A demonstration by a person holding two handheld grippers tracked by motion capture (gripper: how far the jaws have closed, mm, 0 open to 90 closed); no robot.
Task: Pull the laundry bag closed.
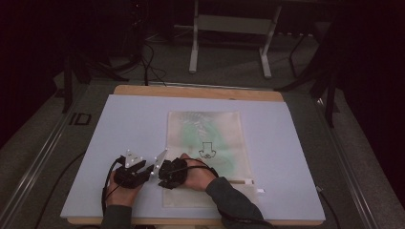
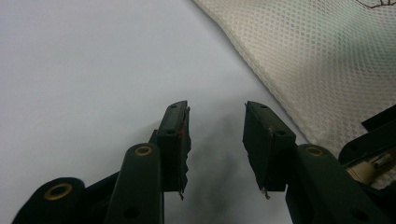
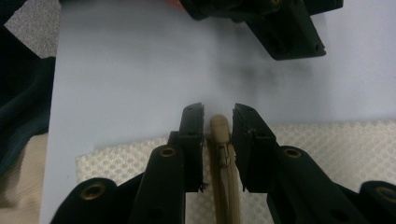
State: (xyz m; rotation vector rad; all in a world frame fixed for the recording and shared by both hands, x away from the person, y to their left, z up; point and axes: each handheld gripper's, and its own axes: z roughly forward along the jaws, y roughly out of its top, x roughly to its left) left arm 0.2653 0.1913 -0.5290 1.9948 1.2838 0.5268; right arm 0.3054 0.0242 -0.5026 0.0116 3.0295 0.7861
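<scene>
A flat cream mesh zip bag [image 1: 207,143] with something pale green inside lies in the middle of the lavender-covered counter [image 1: 119,129], its near edge folded or overlapped toward the person. The right gripper [image 1: 166,172] sits at the bag's near left corner; in the right gripper view its fingers [image 3: 192,140] straddle the beige zipper end [image 3: 219,128] of the bag, slightly spread on either side of it and not quite pressed onto it, so I judge the grip as about to close rather than made. The left gripper [image 1: 143,171] hovers just left of the bag over bare counter, its fingers [image 2: 176,135] spread with nothing between them, the mesh edge [image 2: 327,70] lying just beside them. Judging from this, the work on the zipper is at its start: the zipper end is lined up, while pinching it, steadying the bag with the other gripper and running the zip along are all left to do. Whether the zip is now open or closed I cannot tell.
</scene>
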